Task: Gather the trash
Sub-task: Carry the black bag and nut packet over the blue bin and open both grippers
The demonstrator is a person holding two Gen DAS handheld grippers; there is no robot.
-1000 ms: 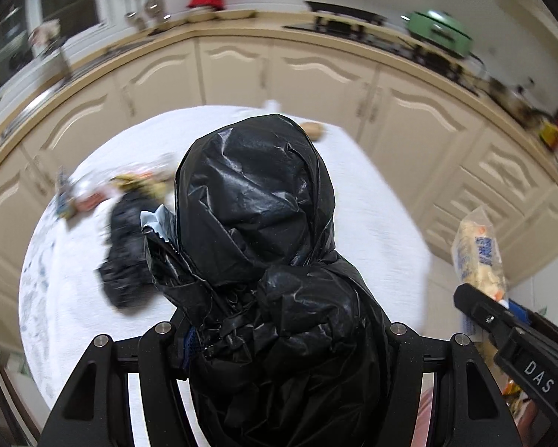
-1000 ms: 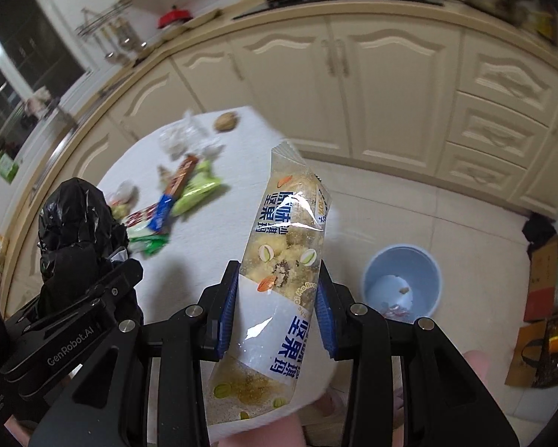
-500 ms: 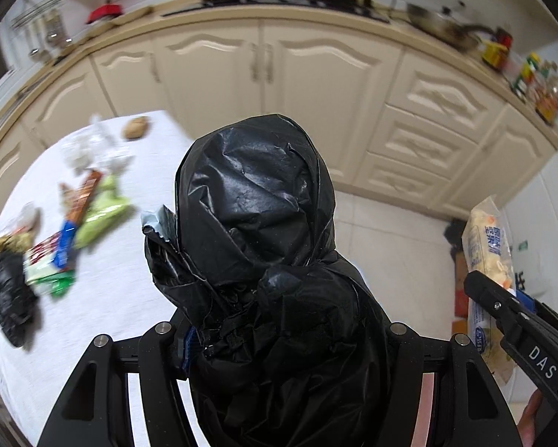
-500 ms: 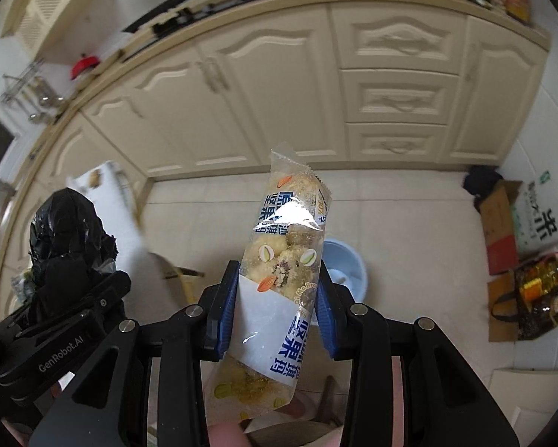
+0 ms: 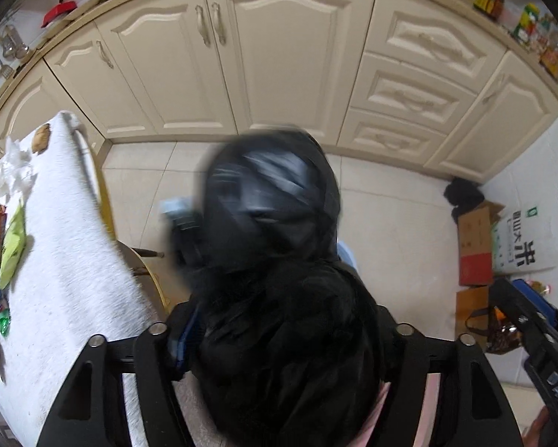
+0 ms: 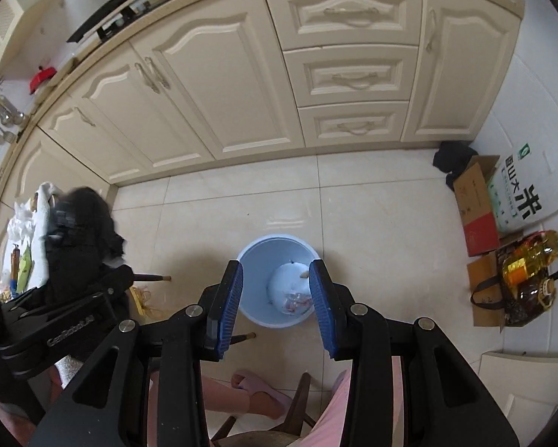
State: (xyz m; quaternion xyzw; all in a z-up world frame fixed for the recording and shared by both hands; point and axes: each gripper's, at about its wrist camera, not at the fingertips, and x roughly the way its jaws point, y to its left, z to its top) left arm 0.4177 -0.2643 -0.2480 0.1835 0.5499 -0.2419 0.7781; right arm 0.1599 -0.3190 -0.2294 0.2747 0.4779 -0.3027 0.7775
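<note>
Hovering empty and wide open over the blue bin (image 6: pixel 279 283), right gripper (image 6: pixel 276 305) was idle; left gripper (image 5: pixel 279 335) clamped the black bag (image 5: pixel 279 260), wrappers (image 5: pixel 3 246) remained on desk (image 5: pixel 70 260).

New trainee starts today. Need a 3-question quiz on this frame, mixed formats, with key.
1. True or false: the right tool grips a snack packet.
2. What does the left tool hold? A) green wrapper B) black trash bag C) oil bottle
3. Fill in: the right tool hangs over the ____ on the floor.

Key:
1. False. Its jaws stand open with nothing between them.
2. B. It is shut on the black trash bag, blurred by motion.
3. Blue bin, which already has scraps in the bottom.
</note>
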